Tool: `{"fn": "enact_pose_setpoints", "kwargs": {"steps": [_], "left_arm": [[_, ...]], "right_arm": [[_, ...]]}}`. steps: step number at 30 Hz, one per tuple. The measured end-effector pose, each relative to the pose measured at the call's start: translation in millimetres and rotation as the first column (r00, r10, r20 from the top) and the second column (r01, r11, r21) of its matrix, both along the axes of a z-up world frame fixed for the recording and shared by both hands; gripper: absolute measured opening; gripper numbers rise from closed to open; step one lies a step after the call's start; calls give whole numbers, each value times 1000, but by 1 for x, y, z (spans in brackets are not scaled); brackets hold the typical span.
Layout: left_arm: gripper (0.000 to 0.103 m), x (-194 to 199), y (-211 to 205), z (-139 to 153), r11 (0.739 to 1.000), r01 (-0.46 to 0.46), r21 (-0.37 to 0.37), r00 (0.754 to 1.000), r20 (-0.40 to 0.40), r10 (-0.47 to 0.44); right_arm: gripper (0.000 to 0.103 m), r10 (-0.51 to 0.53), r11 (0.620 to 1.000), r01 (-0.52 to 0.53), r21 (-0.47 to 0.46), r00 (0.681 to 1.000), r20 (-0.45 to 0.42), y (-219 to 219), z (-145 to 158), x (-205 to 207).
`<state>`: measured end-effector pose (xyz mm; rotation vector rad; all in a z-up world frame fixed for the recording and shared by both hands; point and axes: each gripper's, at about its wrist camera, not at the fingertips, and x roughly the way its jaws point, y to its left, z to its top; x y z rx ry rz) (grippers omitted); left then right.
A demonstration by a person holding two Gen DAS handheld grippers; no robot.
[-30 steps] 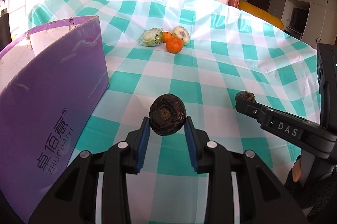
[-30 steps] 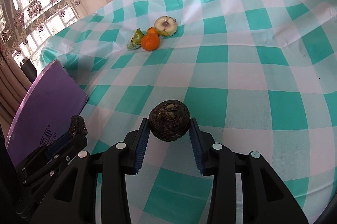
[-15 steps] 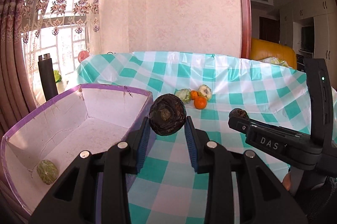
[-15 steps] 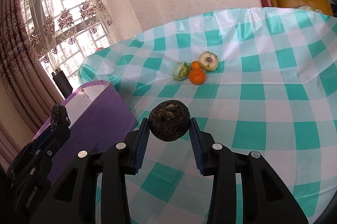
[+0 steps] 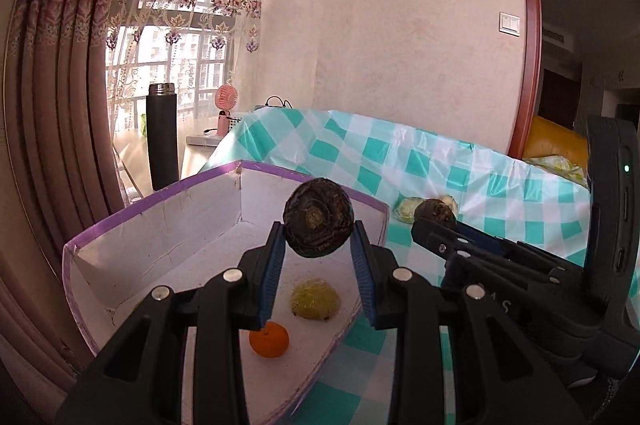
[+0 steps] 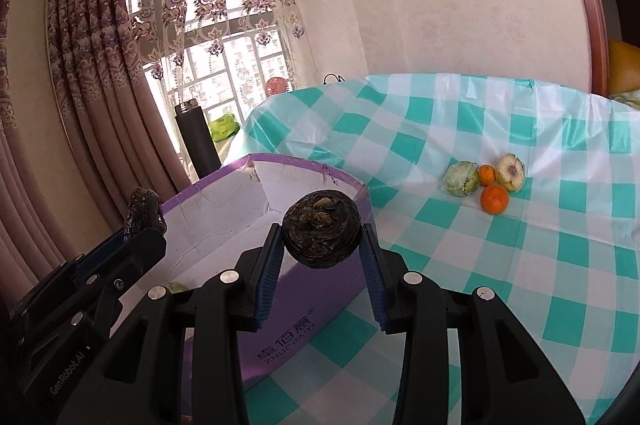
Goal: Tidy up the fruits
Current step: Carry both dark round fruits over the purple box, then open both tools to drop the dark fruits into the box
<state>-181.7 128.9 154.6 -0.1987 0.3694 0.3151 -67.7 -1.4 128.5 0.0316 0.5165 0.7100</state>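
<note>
A: Left hand-held gripper?
B: Clamped on a dark fruit, above the box. Orange & green fruit lie in the box below it.
A: Right hand-held gripper?
B: Grips another dark fruit, just right of the box wall. Loose fruit pile on worktop, far right.

Daylight pours through the window, slightly blown out; sharp overall, heavy fisheye bending, dark vignetted corners.
</note>
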Motion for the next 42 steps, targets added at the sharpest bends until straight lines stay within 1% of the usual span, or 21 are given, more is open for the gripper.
{"fn": "enact_pose_setpoints", "kwargs": {"steps": [2, 4, 7, 9, 12, 14, 16, 19, 21, 25, 29, 30, 32, 33, 34, 35, 36, 38, 39, 40, 42], "left_arm": [[34, 1, 17, -3, 999, -26, -37, 999, -30, 25], [34, 3, 33, -7, 996, -55, -66, 997, -65, 51], [34, 4, 52, -14, 991, -104, -79, 988, -120, 94], [34, 8, 62, -19, 989, -130, -69, 979, -167, 117], [34, 11, 73, -25, 988, -143, -58, 965, -227, 127], [34, 16, 75, -30, 986, -164, -15, 948, -280, 153], [34, 20, 80, -36, 987, -162, -4, 931, -331, 152], [34, 24, 87, -47, 990, -137, -36, 907, -406, 111], [34, 24, 90, -50, 991, -127, -38, 896, -432, 99], [34, 24, 94, -54, 993, -115, -28, 871, -484, 88], [34, 23, 101, -64, 991, -123, -53, 851, -519, 78], [34, 22, 101, -66, 991, -120, -54, 851, -519, 75], [35, 21, 101, -66, 992, -115, -56, 856, -512, 71], [37, 22, 101, -65, 991, -116, -63, 858, -509, 68], [41, 22, 102, -65, 991, -112, -76, 861, -505, 59], [51, 22, 101, -64, 990, -105, -91, 865, -499, 46], [57, 23, 101, -64, 990, -101, -98, 869, -492, 40], [61, 23, 99, -63, 990, -109, -92, 873, -485, 51], [62, 23, 99, -63, 990, -107, -90, 874, -483, 51], [63, 22, 99, -62, 990, -111, -86, 875, -481, 56], [69, 21, 99, -60, 990, -116, -79, 879, -472, 65]], "right_arm": [[38, 13, 999, -13, -38, 1000, 7, 14, 2, 1], [38, 26, 994, -25, -110, 1000, 5, 31, 1, 4], [38, 44, 976, -45, -215, 999, -6, 58, -3, 8], [38, 57, 956, -56, -289, 998, -5, 76, -8, 8], [38, 88, 910, -76, -407, 996, 12, 100, -19, 4], [38, 97, 876, -80, -476, 995, 11, 112, -28, 3], [38, 89, 855, -68, -514, 996, 15, 119, -35, 3], [38, 93, 823, -49, -566, 995, 48, 125, -39, 0], [38, 101, 798, -48, -601, 993, 54, 132, -42, -1], [39, 121, 730, -38, -683, 990, 74, 147, -51, -1], [39, 142, 691, -38, -721, 986, 84, 156, -61, -6], [40, 145, 685, -38, -728, 986, 85, 157, -64, -7], [45, 149, 692, -47, -721, 986, 78, 157, -65, -7], [51, 152, 691, -49, -721, 985, 78, 158, -65, -8], [59, 153, 692, -50, -720, 985, 79, 159, -66, -8], [61, 157, 694, -54, -718, 984, 78, 160, -66, -8], [64, 164, 696, -64, -715, 984, 72, 160, -66, -9], [70, 161, 702, -52, -711, 983, 88, 159, -65, -10], [80, 155, 702, -38, -711, 983, 101, 159, -65, -11], [84, 151, 705, -27, -709, 982, 113, 158, -64, -11], [85, 151, 715, -18, -699, 980, 129, 157, -62, -13]]}}
